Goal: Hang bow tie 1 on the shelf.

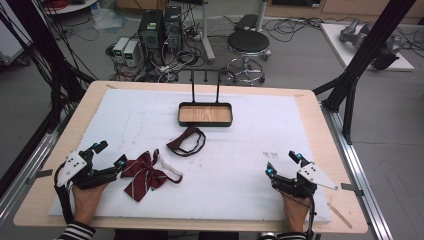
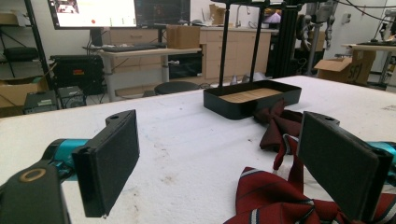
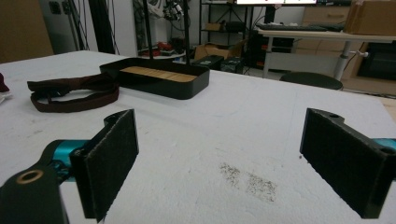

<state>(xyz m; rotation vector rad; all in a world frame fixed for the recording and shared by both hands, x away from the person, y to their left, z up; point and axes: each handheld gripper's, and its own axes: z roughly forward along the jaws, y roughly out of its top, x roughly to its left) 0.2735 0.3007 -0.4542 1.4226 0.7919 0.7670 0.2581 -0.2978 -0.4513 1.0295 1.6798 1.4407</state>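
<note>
Ahead of both grippers stands the tray [image 1: 205, 114], its handle cut off at the top in both gripper views. The bow tie [image 1: 146, 173] lies just beside the left gripper [image 1: 111, 155], whose right jaw hides part of it in the left gripper view. Jaws are apart on both; the right gripper [image 1: 283, 163] holds nothing, the strap [image 1: 186, 141] well off to its left.

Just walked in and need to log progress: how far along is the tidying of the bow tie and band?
Nothing looks done: the tray holds nothing. The striped bow tie and the dark band both lie on the white mat. In hand: the left tongs are open beside the bow tie, not gripping. The right tongs are open and idle. Probably left: picking up both.
</note>
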